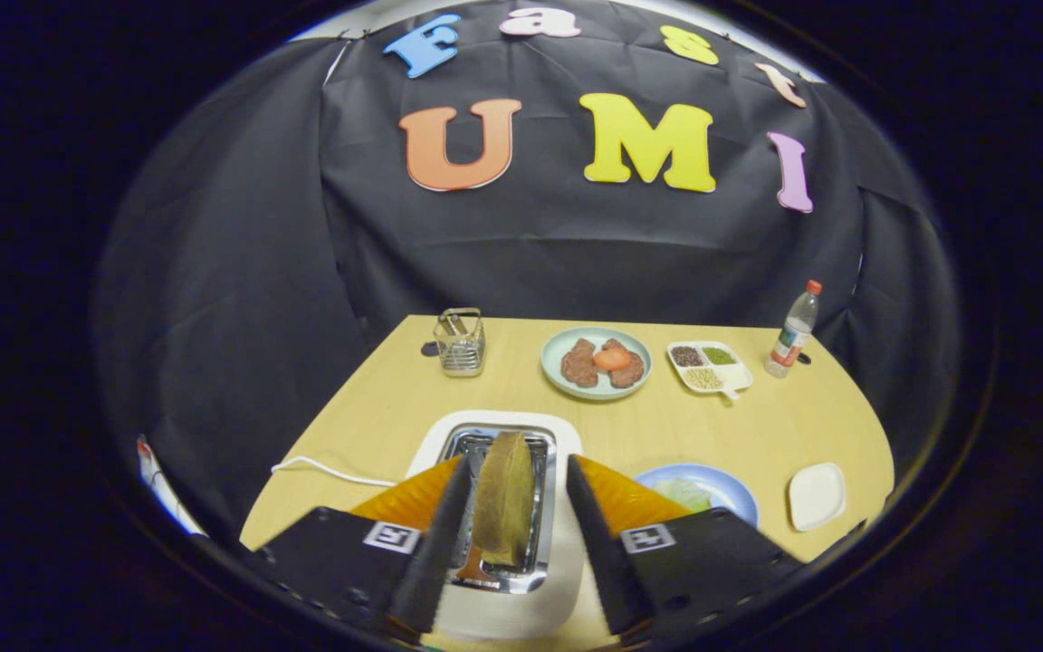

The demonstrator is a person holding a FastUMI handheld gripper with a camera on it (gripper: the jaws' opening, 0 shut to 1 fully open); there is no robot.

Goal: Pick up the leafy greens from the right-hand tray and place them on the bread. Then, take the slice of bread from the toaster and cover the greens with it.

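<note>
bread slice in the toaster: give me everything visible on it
The bread slice is brown, with a rounded top and a darker crust edge, seen edge-on. It stands upright in the slot of the white toaster, its upper part sticking out. It sits between the fingers of the gripper, which are open, with a gap on each side.
</note>
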